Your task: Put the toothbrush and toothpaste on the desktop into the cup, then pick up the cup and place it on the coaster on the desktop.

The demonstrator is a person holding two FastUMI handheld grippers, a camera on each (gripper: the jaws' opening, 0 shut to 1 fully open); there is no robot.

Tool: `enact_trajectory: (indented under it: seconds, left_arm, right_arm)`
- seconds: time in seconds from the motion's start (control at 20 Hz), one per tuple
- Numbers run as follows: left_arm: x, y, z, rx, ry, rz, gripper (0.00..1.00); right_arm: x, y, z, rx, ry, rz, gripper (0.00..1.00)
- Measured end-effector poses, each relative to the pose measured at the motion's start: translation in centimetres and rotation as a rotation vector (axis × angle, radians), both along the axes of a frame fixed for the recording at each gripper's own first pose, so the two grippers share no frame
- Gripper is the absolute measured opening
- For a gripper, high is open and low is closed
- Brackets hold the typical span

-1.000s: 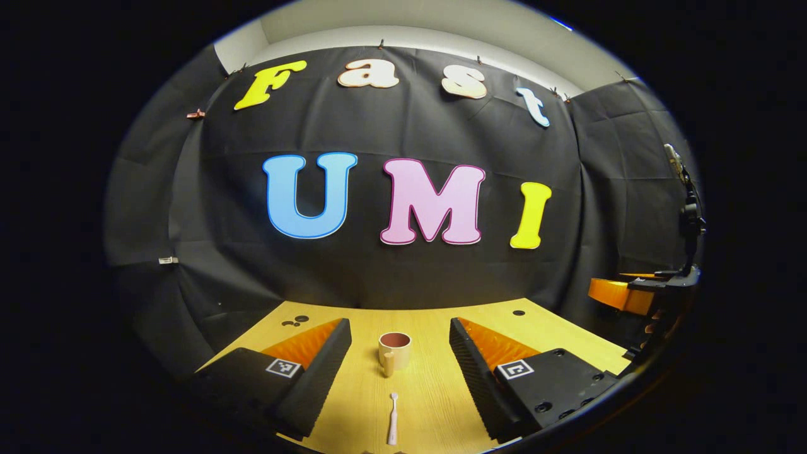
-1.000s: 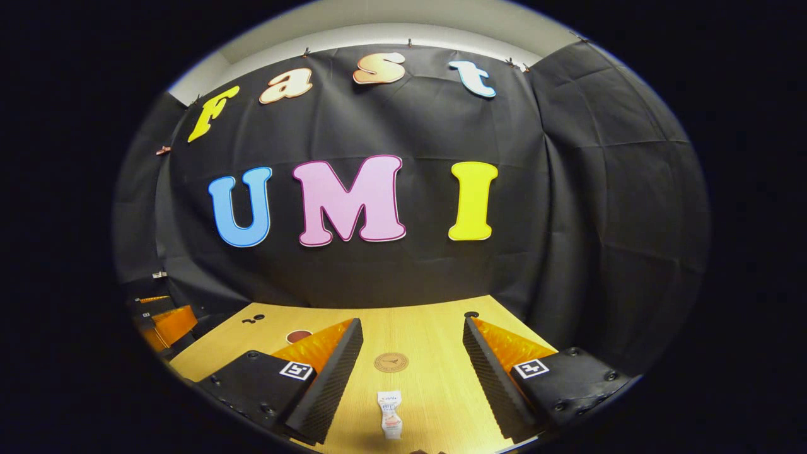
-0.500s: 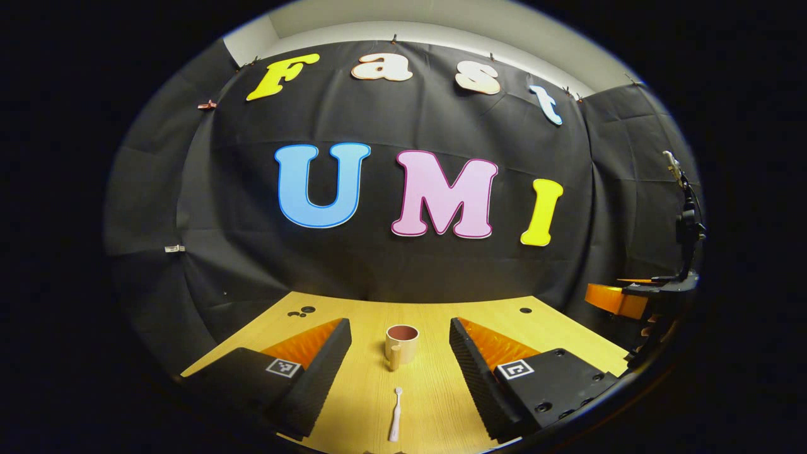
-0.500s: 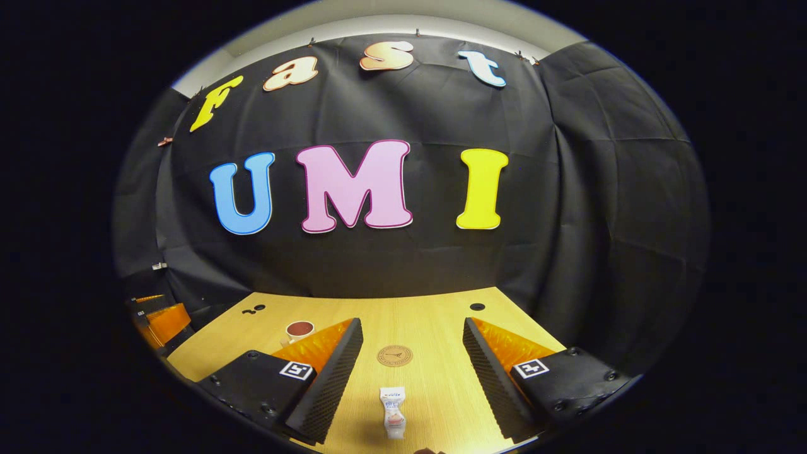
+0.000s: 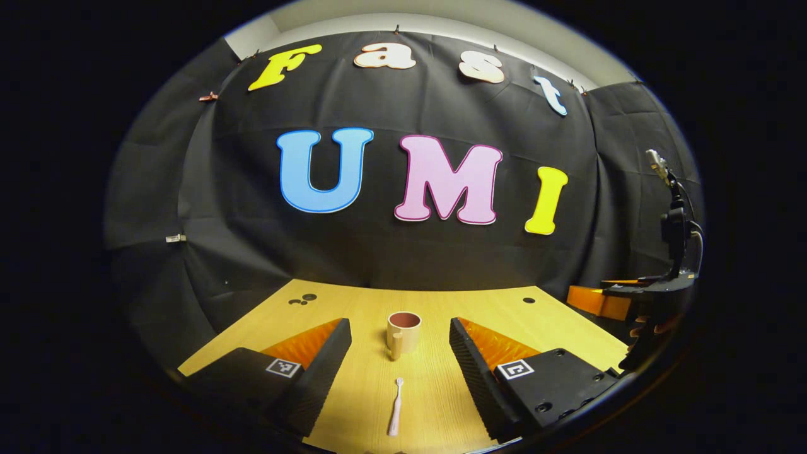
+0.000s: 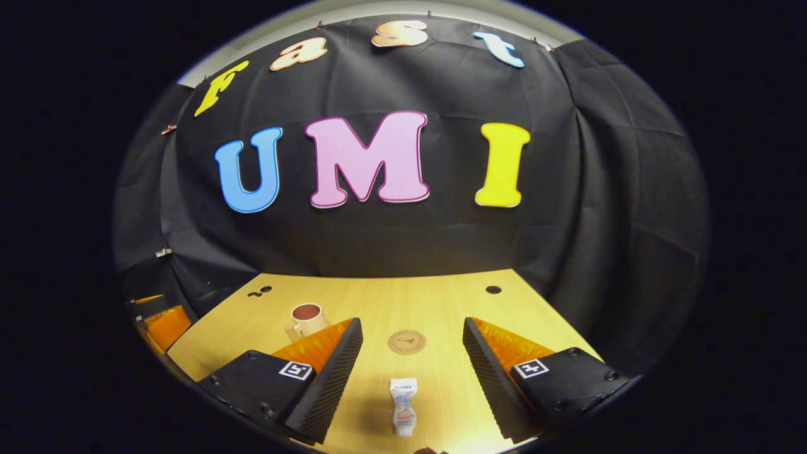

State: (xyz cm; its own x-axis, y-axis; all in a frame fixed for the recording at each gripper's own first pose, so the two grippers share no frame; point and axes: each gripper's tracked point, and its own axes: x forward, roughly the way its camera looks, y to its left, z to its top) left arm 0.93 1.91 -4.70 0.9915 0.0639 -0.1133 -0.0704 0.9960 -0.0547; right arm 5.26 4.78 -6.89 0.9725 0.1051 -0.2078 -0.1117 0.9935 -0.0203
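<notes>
Left gripper view has the released left hand-held gripper [image 5: 398, 359] over a wooden surface [image 5: 353, 302], toothbrush [image 5: 396, 415] before cup [image 5: 403, 334].

Both tongs [image 5: 400, 369] [image 6: 410, 372] agape, empty.

on the desktop [image 6: 441, 309]: one cup [image 5: 403, 332] at 12 o'clock, one toothbrush [image 5: 396, 406] at 6, one toothpaste [image 6: 403, 406], one coaster [image 6: 406, 342].

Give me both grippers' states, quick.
Left gripper: jaws open, holding nothing; toothbrush lies on the desk between them.
Right gripper: jaws open, holding nothing; toothpaste lies between them.
</notes>
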Motion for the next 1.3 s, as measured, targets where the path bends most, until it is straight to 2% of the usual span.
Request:
enact_trajectory:
  seconds: [0.2,0.35,0.6,0.7,0.9,1.3]
  left_arm:
    - [0.0,0.2,-1.3,-0.002,0.036,0.010,0.97]
    - [0.1,0.6,-2.4,-0.002,0.063,0.024,0.97]
    - [0.9,1.0,-3.9,0.001,0.115,0.040,0.98]
    - [1.2,1.3,-4.3,0.011,0.127,0.043,0.98]
    - [1.9,1.2,-4.8,0.024,0.146,0.035,0.97]
    - [1.6,1.0,-6.5,0.015,0.201,0.024,0.98]
  right_arm:
    - [1.5,0.3,-4.0,-0.036,0.107,0.019,0.98]
    - [2.6,0.6,-7.7,-0.101,0.197,0.036,0.99]
    - [2.5,1.3,-13.9,-0.147,0.363,0.079,0.98]
    - [2.5,1.4,-16.0,-0.131,0.428,0.074,0.98]
    - [2.6,0.8,-20.3,-0.185,0.532,0.069,0.98]
    - [1.7,-0.8,-25.4,-0.182,0.717,0.027,0.98]
